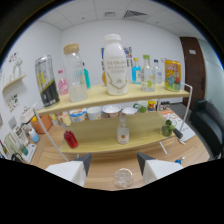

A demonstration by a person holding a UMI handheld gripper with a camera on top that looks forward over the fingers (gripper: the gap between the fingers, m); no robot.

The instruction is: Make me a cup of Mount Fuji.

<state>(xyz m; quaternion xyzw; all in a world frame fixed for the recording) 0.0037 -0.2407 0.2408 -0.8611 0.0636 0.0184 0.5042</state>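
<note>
The glass (123,177) sits on the wooden table (102,170), empty and clear, low between your gripper (114,165) fingers with a gap on either side; its lower edge is cut off from sight. Your fingers are spread apart and touch nothing. Beyond them stands a two-tier wooden shelf (115,95). On its upper tier you have a large white bottle (115,65), a clear jar (76,73), a dark can (47,81) and a yellow can (172,75). The lower tier holds a red bottle (70,138) and a small clear bottle (122,131). The labels are too small to read.
</note>
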